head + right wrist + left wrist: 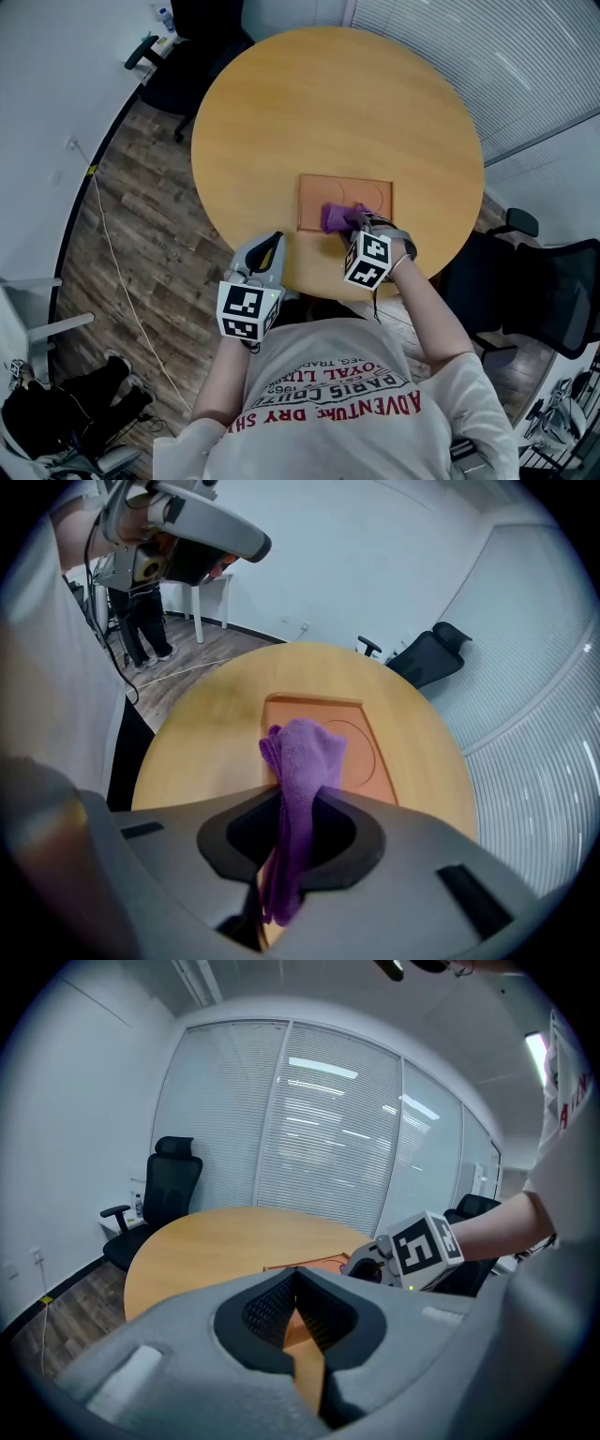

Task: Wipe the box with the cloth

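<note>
The purple cloth (305,757) is clamped in the right tongs (298,803) on the orange box (373,766) for wiping; the left tongs (295,1288) are held closed, empty, aside.

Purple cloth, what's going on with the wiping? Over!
Right gripper shut on purple cloth, at orange box near edge. Left gripper shut, empty, held aside. Nothing blocking.

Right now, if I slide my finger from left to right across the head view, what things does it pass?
cable → left gripper → box → right chair. The cloth and right gripper overlap the box, so they are left out.
</note>
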The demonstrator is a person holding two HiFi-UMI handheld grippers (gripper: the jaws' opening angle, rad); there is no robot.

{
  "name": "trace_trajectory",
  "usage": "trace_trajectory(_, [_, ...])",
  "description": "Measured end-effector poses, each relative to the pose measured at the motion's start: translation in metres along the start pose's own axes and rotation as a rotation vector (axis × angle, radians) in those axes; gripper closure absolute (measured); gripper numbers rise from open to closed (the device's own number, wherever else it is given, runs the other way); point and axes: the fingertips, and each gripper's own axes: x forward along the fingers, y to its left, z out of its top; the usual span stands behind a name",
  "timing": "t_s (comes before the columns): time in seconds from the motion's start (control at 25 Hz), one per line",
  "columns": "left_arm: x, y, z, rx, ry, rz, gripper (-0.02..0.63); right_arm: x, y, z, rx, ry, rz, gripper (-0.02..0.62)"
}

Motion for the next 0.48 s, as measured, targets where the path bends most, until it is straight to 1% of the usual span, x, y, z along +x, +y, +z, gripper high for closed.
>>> trace_trajectory(0.24, [-0.001, -0.011, -0.003, -0.001, -0.002, -0.012, 0.597, -0.007, 0.020, -0.004, 0.019, -0.007, 0.029, 0.532])
trace_trajectory(0.4, [0.004, -0.021, -0.004, -0.006, -0.003, -0.018, 0.597, -0.010, 0.037, -0.011, 0.030, -0.013, 0.080, 0.531])
trace_trajectory(0.48, [0.006, -0.026, -0.002, 0.006, -0.003, -0.024, 0.597, -0.013, 0.047, -0.015, 0.034, -0.014, 0.117, 0.531])
